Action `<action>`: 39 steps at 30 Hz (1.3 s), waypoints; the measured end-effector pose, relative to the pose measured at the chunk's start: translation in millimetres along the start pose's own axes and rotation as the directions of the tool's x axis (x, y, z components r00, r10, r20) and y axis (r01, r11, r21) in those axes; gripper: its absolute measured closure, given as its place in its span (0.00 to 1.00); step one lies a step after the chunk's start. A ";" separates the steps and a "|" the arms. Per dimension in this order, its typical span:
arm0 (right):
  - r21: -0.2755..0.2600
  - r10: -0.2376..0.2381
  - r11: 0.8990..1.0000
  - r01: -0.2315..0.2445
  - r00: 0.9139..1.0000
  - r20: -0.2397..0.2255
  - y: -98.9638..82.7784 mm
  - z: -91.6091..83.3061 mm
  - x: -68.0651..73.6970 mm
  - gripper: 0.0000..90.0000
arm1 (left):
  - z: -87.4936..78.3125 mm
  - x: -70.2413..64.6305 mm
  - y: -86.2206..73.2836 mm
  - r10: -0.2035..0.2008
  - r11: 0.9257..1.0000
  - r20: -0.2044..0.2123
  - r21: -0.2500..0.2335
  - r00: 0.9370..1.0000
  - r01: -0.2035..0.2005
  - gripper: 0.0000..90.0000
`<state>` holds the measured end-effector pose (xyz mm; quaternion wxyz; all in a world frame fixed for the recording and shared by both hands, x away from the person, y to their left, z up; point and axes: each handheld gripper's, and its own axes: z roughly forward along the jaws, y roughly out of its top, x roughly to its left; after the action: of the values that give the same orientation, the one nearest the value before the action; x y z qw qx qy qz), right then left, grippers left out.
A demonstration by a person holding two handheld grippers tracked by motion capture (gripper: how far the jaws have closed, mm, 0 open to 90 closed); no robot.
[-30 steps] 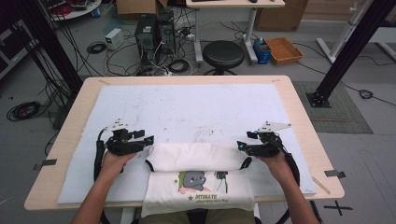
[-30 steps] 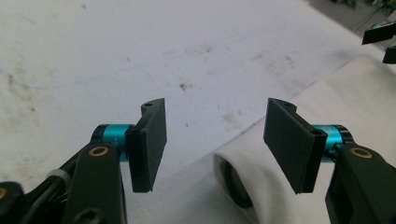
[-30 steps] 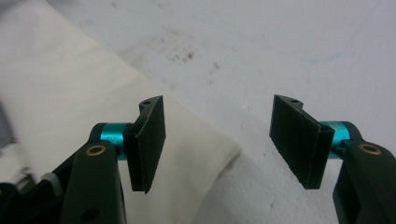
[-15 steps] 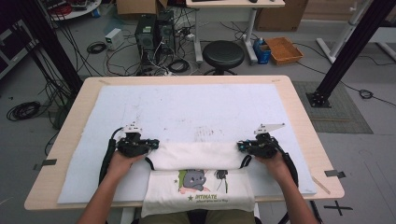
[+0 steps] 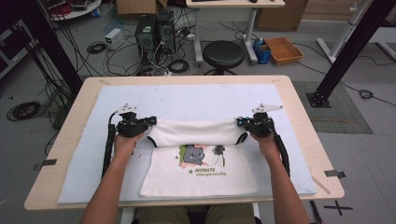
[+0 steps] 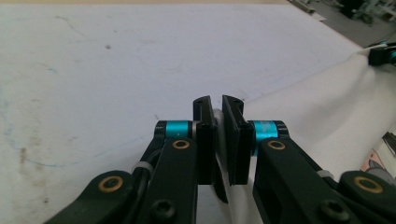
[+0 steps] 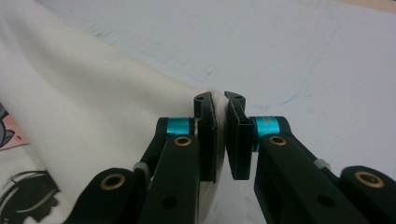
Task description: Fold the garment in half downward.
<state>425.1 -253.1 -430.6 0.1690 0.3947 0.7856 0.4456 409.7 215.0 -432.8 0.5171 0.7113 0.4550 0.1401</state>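
Note:
A white T-shirt (image 5: 196,163) with a cartoon print lies on the pale mat (image 5: 187,100), its far part folded into a band between my hands. My left gripper (image 5: 152,120) is shut on the band's left end, with cloth pinched between its jaws (image 6: 218,100). My right gripper (image 5: 239,122) has just closed its jaws on the band's right end, and the white cloth (image 7: 93,93) runs in between them (image 7: 218,99). The shirt (image 6: 317,107) stretches from one gripper towards the other.
The mat covers most of the wooden table (image 5: 70,121). Beyond the far edge are a black stool (image 5: 224,53), computer towers and cables (image 5: 154,32) and a box (image 5: 282,49). A black frame post (image 5: 345,51) stands at the right.
Both grippers have shut on the ends of the folded band and moved it away from the person, uncovering more of the print. The left hand also shifted inward.

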 end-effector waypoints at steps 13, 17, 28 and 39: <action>-0.017 0.064 0.998 -0.063 0.997 0.040 -14.9 -28.1 8.8 0.52 | -21.9 -6.3 -17.6 -0.031 0.995 0.035 0.098 0.999 0.027 0.56; 0.056 0.047 0.997 -0.048 0.999 0.015 -24.5 -25.0 18.4 0.61 | -22.0 -13.2 -28.9 -0.025 0.986 0.030 0.163 0.999 0.020 0.62; 0.031 0.000 1.000 0.001 0.999 -0.034 -39.0 -49.0 26.7 0.93 | -51.5 -27.1 -40.8 0.013 0.995 0.092 0.097 0.996 -0.022 0.93; 0.034 -0.058 0.997 0.063 0.989 -0.139 -62.7 -97.3 50.1 0.92 | -93.2 -42.9 -64.2 0.041 0.994 0.197 0.094 0.979 -0.061 0.93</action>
<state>304.0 -287.9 -425.5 0.1200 0.3421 0.8154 0.4513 291.6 240.9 -436.9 0.5193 0.7580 0.3902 0.0601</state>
